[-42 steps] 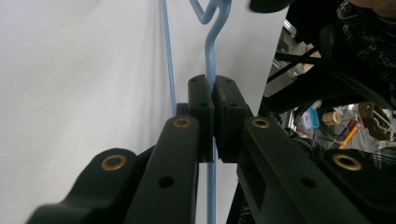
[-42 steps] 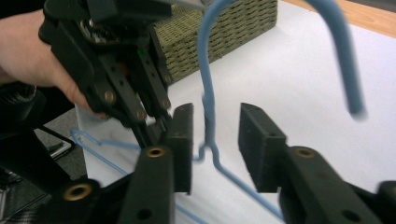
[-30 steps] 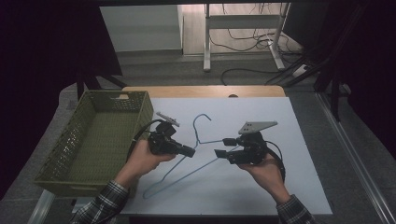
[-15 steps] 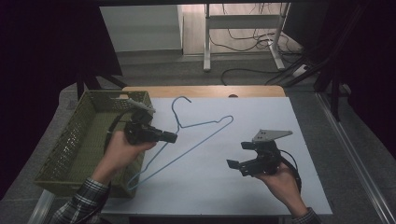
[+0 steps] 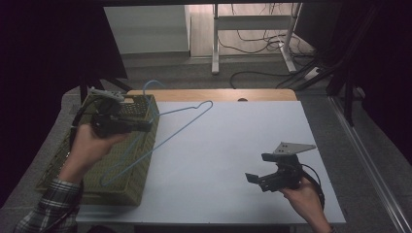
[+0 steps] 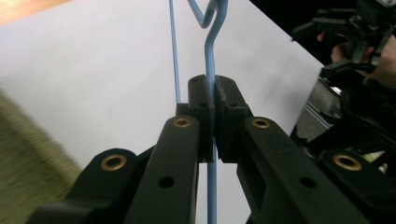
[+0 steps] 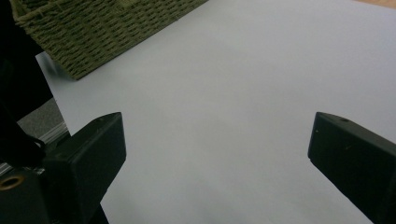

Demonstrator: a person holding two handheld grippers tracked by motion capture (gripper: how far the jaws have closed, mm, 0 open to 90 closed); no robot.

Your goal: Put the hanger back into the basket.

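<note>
The left gripper (image 5: 145, 126) has its fingers (image 6: 201, 100) clamped on the thin wire of the blue hanger (image 5: 160, 131), close under the hook, so the hanger hangs slanted in the air above the woven basket (image 5: 63, 160) at the left edge of the desk (image 5: 233, 145). Its long lower part lies over the basket's open top, and one shoulder reaches out over the white sheet toward the middle of the desk. I judge that it is held near the hook so that it can be lowered into the basket. The right gripper (image 5: 256, 174) is near the front right corner of the desk, well apart from the hanger; its fingers (image 7: 95, 149) have just been opening and now stand wide apart with nothing between them. Between the two grippers the white surface leaves much room to move.
</note>
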